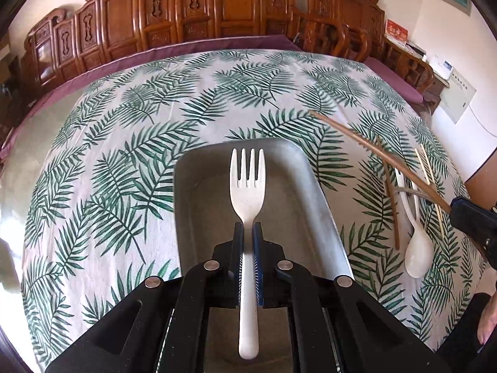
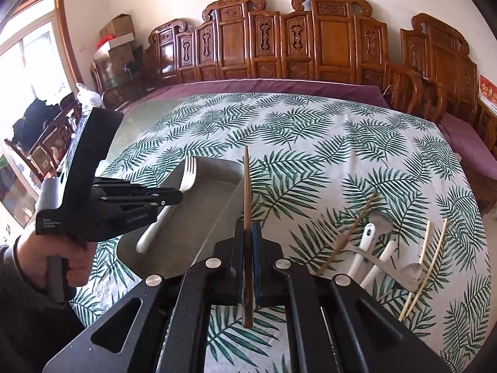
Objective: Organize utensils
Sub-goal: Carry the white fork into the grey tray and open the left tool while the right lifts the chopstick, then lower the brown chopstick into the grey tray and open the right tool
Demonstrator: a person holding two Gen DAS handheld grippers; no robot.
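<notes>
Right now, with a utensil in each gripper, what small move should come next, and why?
Probably lower the left gripper and release the white plastic fork: it hangs directly above the empty grey rectangular tray, while the right gripper's dark brown wooden chopstick is only at the tray's edge.

Bright daylight enters from a window (image 2: 34, 62) at the left, overexposed to white. Both fisheye views bend strongly at their dark corners. The metal tray (image 1: 310, 186) shows soft glare; focus is sharp.
</notes>
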